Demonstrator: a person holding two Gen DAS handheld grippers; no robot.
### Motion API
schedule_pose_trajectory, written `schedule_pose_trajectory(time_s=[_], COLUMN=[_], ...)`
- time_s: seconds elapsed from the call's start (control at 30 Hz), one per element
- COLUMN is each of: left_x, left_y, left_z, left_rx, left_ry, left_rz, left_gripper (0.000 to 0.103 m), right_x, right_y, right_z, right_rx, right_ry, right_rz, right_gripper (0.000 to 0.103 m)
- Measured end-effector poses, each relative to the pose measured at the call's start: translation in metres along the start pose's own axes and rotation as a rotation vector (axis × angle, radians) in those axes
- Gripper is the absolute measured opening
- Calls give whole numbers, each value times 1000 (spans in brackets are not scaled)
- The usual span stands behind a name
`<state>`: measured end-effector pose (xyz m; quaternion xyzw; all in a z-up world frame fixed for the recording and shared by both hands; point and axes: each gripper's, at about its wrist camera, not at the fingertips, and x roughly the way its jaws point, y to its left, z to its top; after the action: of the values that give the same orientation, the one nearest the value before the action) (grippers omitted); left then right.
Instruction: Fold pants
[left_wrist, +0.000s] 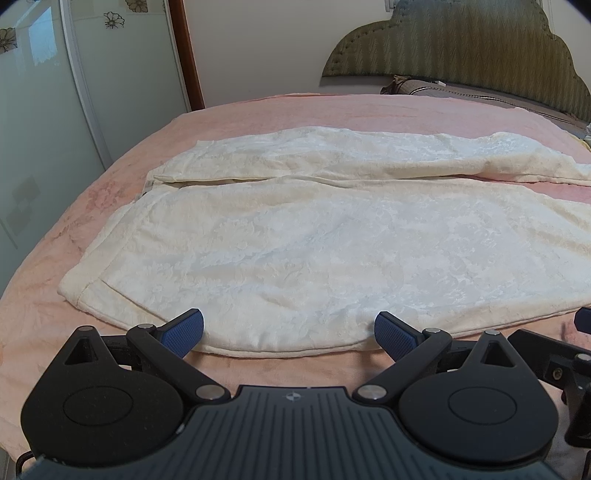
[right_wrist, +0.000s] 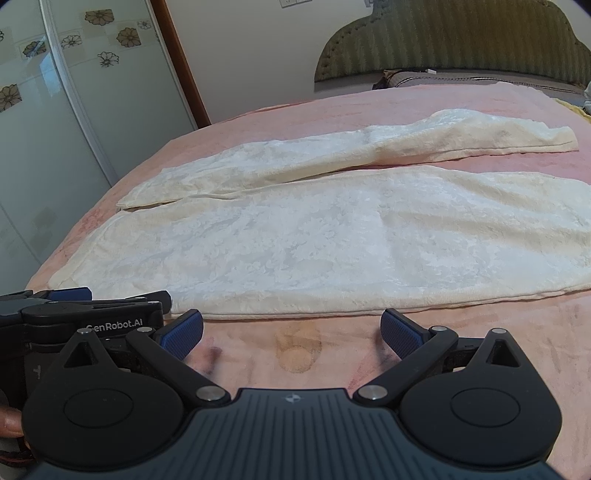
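1. A pair of cream-white pants (left_wrist: 314, 236), in a plush fabric with an embossed floral pattern, lies flat on a bed covered by a pink blanket (left_wrist: 258, 110).
2. The waistband sits at about 9 o'clock in both views, and the two legs run off toward 3 o'clock.
3. The far leg (right_wrist: 369, 151) lies slightly apart from the near leg (right_wrist: 369, 236), with a narrow wedge of blanket showing between them toward the cuffs.
4. In the left wrist view the left gripper (left_wrist: 289, 332) has its blue-padded fingers (left_wrist: 186, 332) spread wide, holding nothing. They stand at the near hem edge of the pants, at 6 o'clock; whether the tips touch the fabric I cannot tell.
5. In the right wrist view the right gripper (right_wrist: 291, 330) is likewise spread wide and holds nothing. Its fingers (right_wrist: 400, 332) are over bare blanket just short of the near edge of the pants.
6. The left gripper also shows in the right wrist view at 8 o'clock, just beside the right one and close to the pants' near edge.
7. A faint brownish stain (right_wrist: 299, 350) marks the blanket between the right fingers.
8. A green upholstered headboard (left_wrist: 461, 40) stands at 1 o'clock, with a grey pillow (right_wrist: 443, 79) at its base.
9. Frosted wardrobe doors (right_wrist: 55, 110) with flower decals fill 10 o'clock.
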<state>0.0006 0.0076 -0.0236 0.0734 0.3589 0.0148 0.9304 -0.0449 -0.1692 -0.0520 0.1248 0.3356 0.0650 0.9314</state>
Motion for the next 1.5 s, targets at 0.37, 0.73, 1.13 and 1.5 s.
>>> schedule_pose_trajectory(time_s=[0.37, 0.73, 1.13, 1.5], left_x=[4, 10, 15, 28], left_y=[4, 6, 12, 22], left_z=[6, 15, 21, 34], left_rx=[-12, -21, -33, -37], left_ry=[0, 4, 8, 13], left_rz=[-17, -20, -15, 16], left_gripper=[101, 101, 101, 101], right_x=[4, 6, 10, 19], right_y=[3, 1, 3, 16], right_z=[7, 18, 23, 40], right_rx=[-39, -57, -87, -251], right_ry=[-3, -9, -11, -21], right_rz=[11, 18, 26, 53], right_gripper=[103, 103, 103, 103])
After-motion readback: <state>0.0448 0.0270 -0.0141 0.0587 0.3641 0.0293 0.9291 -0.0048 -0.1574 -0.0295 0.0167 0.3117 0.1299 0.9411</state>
